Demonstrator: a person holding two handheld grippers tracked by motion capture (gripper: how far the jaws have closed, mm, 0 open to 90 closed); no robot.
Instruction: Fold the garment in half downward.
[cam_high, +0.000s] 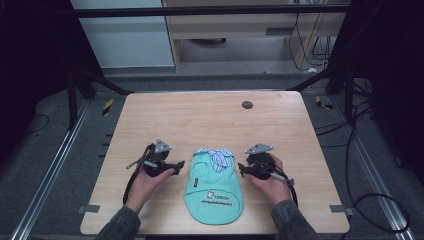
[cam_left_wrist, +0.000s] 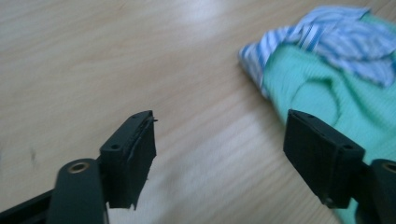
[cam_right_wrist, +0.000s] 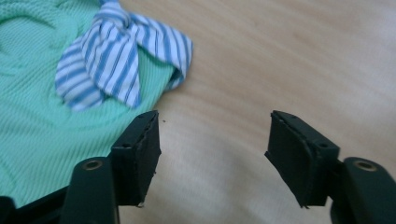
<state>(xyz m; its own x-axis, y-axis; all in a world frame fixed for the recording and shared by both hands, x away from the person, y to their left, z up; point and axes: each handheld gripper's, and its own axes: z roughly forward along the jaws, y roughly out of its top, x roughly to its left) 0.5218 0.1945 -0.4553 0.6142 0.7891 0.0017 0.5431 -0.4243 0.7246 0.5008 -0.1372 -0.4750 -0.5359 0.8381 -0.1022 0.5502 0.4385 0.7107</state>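
A small mint-green garment (cam_high: 212, 192) with a blue-and-white striped collar (cam_high: 216, 157) lies flat on the wooden table (cam_high: 210, 115), near the front edge. My left gripper (cam_high: 179, 165) is just left of it, held in a hand, jaws pointing toward the cloth. My right gripper (cam_high: 241, 169) is just right of it. In the left gripper view the left gripper (cam_left_wrist: 220, 119) stands open over bare wood, with the garment (cam_left_wrist: 327, 93) at the right. In the right gripper view the right gripper (cam_right_wrist: 215, 119) stands open over bare wood, beside the striped collar (cam_right_wrist: 116, 56).
A small dark round disc (cam_high: 247, 104) sits near the table's far edge. Black frame struts rise from both far corners. Cables (cam_high: 370, 200) lie on the floor at the right. Bare wood stretches from the garment to the far edge.
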